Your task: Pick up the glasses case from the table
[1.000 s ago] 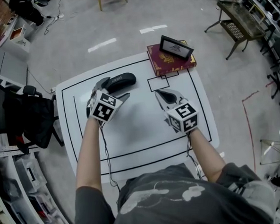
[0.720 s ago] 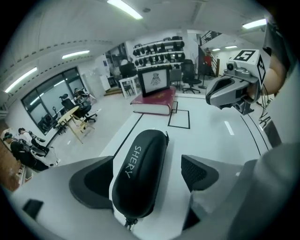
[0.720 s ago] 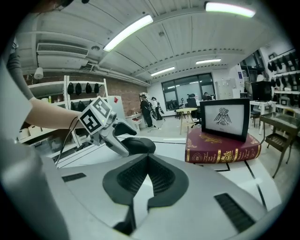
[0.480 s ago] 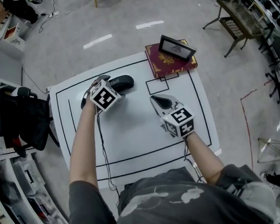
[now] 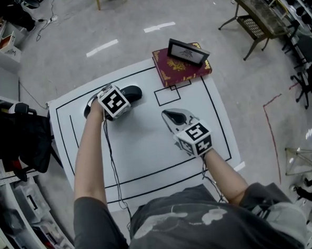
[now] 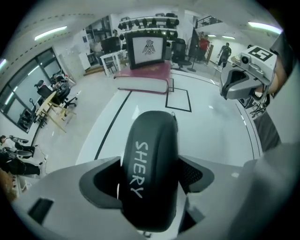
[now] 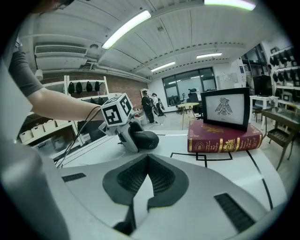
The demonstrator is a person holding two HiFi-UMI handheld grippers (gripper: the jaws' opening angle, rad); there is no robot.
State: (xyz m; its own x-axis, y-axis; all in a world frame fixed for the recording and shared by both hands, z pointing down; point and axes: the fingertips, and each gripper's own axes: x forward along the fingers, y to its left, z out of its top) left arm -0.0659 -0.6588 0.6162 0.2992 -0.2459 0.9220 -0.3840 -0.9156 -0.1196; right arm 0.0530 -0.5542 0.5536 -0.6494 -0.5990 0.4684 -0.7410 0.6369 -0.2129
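While holding the right gripper (image 5: 172, 116) closed and empty, straddled the black SHERY glasses case (image 6: 152, 140) on the table (image 5: 147, 148) with the left gripper (image 6: 149, 180), jaws wide, just closing.

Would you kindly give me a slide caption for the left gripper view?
Left gripper astride the black glasses case on the white table, its jaws just closing in on either side.

My left gripper (image 6: 150, 183) and right gripper (image 7: 147, 180) are pale grey with black ribbed pads (image 7: 131, 180), each topped by a black-and-white marker cube (image 5: 114, 101) trailing a thin black cable (image 5: 112, 161). My T-shirt (image 5: 188, 222) is dark grey, pale-printed.
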